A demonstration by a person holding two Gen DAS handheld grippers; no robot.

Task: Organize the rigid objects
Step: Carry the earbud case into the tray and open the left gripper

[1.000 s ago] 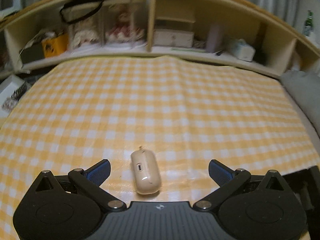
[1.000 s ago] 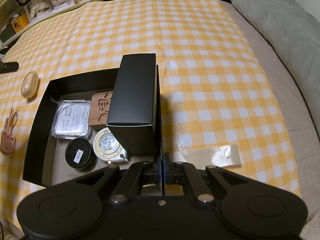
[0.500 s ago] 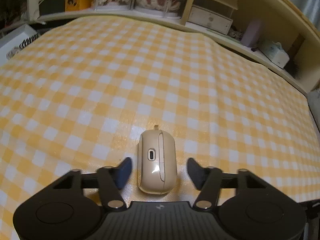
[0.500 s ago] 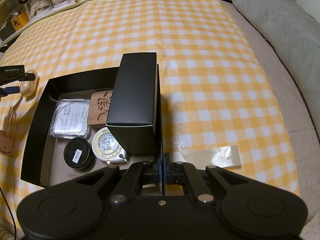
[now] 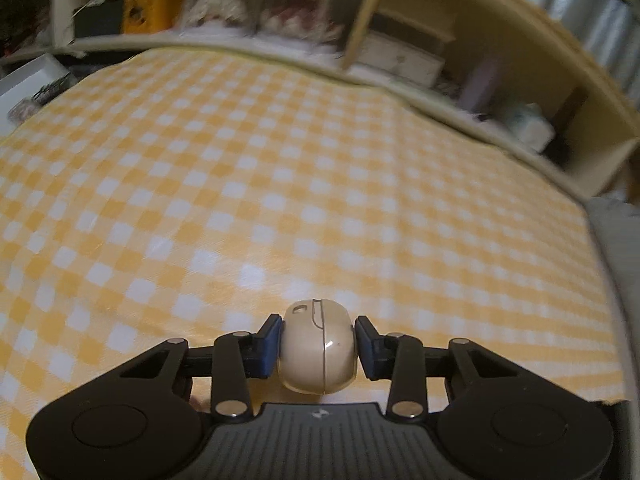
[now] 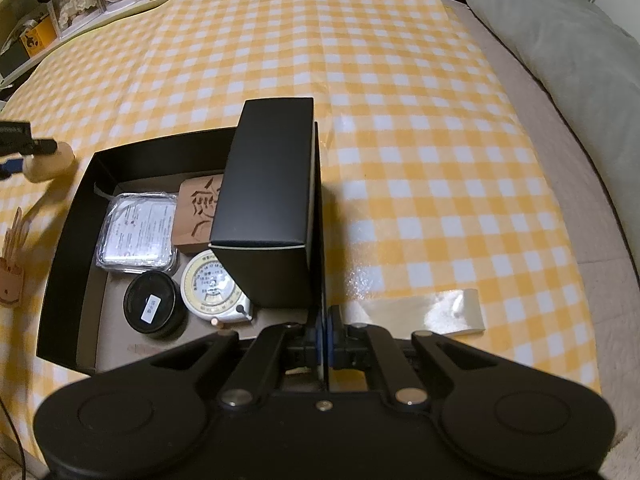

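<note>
Case: a small beige earbud case [image 5: 319, 350], rounded like a pebble, with a seam and a port at its far end; it sits between the pads of the left gripper [image 5: 318, 346].
Place: over the yellow checked cloth [image 5: 280, 184]; in the right wrist view the case [image 6: 48, 162] is just outside the far left corner of the black box [image 6: 64, 248], and seems off the cloth, though I cannot be sure.
Handling: hard shell, light by the look of it, glossy and curved, so I judge it prone to squirt out of a flat pinch. The hinged lid could pop if it is squeezed across the seam.
Hold: best across the two broad flanks, near the middle of its length, which is where the blue pads [image 5: 269, 346] sit now.
Left tool: jaws closing, pads against both sides of the case, pinching it.
Right tool: right gripper [image 6: 323, 342] pressed together on the box's thin right wall, steadying it.
Box contents: a clear lidded tray [image 6: 138, 232], a carved wooden block [image 6: 198, 210], a black round tin [image 6: 152, 304], a white tape measure [image 6: 212, 286] and a tall black carton [image 6: 266, 204] leaning on the right wall.
Free room: mostly the near left floor of the box; that looks the likeliest spot for the case.
Nearby: a tan leather piece [image 6: 12, 264] on the cloth left of the box.
</note>
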